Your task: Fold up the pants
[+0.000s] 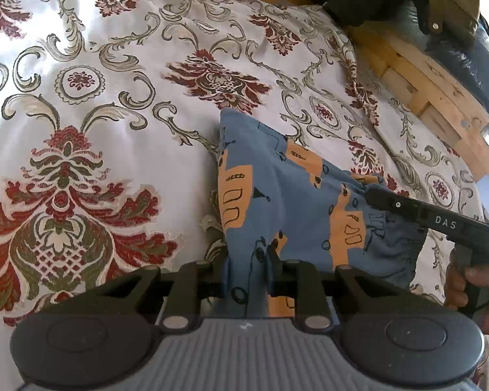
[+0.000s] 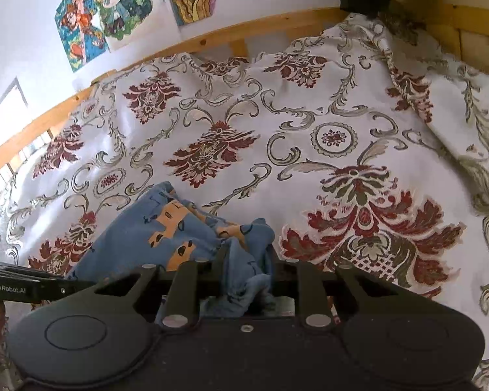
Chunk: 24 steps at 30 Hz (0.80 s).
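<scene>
Both grippers pinch the blue pants (image 1: pixel 287 192) above the patterned bedspread (image 1: pixel 91 75): the left gripper (image 1: pixel 246 273) clamps one bunched edge, the right gripper (image 2: pixel 244 270) apparently the waistband.

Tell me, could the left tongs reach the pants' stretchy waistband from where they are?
Probably not right away: the left tongs are shut on the pants, and the right tongs already grip the waistband.

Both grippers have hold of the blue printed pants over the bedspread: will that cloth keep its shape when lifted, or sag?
The pants will probably sag: they already bunch and crease between the left gripper and right gripper. They look thin and light, draping in soft folds. The bedspread looks smooth, so dragged cloth may slide easily.
</scene>
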Motion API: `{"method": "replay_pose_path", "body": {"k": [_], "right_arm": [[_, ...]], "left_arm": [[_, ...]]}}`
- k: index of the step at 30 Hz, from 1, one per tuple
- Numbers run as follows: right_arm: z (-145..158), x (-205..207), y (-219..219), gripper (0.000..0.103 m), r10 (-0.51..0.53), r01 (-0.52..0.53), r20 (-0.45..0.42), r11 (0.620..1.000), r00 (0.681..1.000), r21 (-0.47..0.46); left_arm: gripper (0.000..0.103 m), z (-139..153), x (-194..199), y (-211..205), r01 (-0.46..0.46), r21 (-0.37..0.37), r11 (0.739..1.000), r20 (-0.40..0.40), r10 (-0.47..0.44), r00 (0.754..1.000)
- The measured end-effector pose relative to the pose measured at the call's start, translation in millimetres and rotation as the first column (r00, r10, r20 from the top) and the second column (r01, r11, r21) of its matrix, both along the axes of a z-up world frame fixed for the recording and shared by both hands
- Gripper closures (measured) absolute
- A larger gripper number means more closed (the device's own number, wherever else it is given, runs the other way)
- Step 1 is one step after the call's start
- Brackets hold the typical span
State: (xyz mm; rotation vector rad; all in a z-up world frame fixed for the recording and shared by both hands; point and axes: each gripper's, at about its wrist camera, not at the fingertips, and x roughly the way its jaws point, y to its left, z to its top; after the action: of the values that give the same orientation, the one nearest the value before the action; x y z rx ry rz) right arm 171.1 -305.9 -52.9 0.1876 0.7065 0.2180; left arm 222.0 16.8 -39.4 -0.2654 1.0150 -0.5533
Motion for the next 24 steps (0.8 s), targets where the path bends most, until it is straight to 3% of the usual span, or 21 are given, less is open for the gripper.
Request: {"method": "replay_pose_path", "body": {"k": [13,24], "right_arm": [[64.4,24.9,27.2,0.085,0.105,-0.108,-0.025,0.979,0.994,-0.175],[122.7,111.7,69.3,0.086,0.233,-0.221,0.007,0.931,0.972,-0.291]], "left_arm": [[0.084,32.3,-9.4,9.6,-0.048,-0.065,0.997,0.065,0.053,0.996],[0.084,63.0,55.4,34.1,-0.194,-0.143,0.971,0.149,0.215,0.965]]}}
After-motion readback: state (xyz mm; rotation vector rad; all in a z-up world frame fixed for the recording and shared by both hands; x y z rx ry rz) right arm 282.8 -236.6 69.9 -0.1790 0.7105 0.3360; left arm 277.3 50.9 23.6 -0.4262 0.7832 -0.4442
